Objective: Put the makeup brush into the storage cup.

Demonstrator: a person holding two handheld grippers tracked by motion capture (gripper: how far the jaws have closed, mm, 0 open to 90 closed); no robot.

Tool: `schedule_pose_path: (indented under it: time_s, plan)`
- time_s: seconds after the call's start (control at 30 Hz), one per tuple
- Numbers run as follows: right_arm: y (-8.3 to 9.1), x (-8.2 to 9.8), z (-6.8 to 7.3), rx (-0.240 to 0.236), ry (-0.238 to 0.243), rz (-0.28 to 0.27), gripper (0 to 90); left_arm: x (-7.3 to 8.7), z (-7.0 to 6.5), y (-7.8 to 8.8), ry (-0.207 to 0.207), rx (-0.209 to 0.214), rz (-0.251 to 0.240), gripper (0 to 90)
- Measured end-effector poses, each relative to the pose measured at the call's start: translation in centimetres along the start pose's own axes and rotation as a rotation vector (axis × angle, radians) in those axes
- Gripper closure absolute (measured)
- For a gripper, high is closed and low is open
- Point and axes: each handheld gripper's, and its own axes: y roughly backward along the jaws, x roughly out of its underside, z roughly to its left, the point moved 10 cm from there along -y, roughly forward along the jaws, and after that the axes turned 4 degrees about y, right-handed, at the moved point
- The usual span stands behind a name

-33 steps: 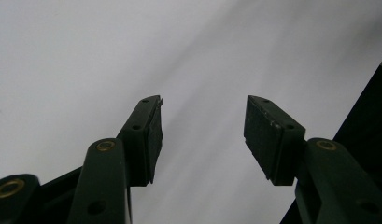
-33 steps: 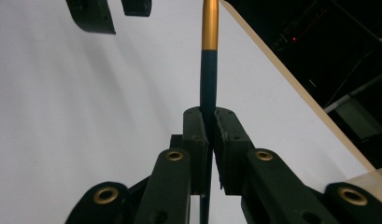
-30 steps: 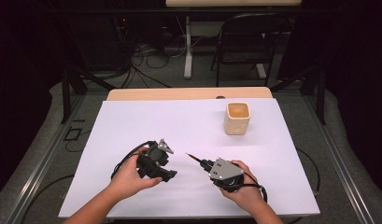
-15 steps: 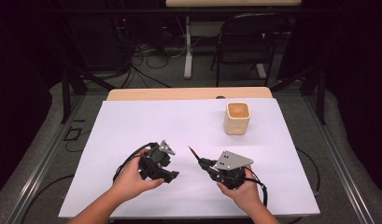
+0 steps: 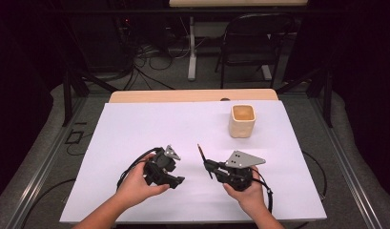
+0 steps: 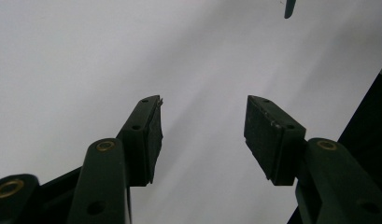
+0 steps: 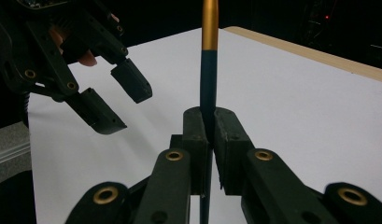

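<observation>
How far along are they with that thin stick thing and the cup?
Done: the right gripper has the pen clamped and lifted off the white table. In hand: holding it tilted. The left gripper is open and empty. Probably left: carrying it into the beige cup.

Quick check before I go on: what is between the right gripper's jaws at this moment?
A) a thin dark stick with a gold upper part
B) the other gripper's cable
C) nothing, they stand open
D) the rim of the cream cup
A: in the right gripper view the right gripper has its pads pressed on a thin dark stick with a gold upper part, while the cream cup stands apart, farther back on the table.
</observation>
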Motion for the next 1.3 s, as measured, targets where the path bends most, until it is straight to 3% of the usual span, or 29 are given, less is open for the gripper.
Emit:
schedule_pose_path:
  time_s: [0.47,0.83,1.3]
  plan:
    - [0.0,0.1,-0.4,-0.003,-0.097,-0.036,83.8,-0.3,-0.2,-0.4,0.038,0.015,-0.039,47.8]
    - [-0.2,-0.1,-0.4,0.002,-0.127,-0.066,83.8,-0.7,-0.9,-0.9,0.083,0.037,-0.089,52.4]
    - [-0.3,-0.1,-0.4,0.014,-0.140,-0.081,83.8,-1.2,-1.7,-1.6,0.099,0.059,-0.112,54.5]
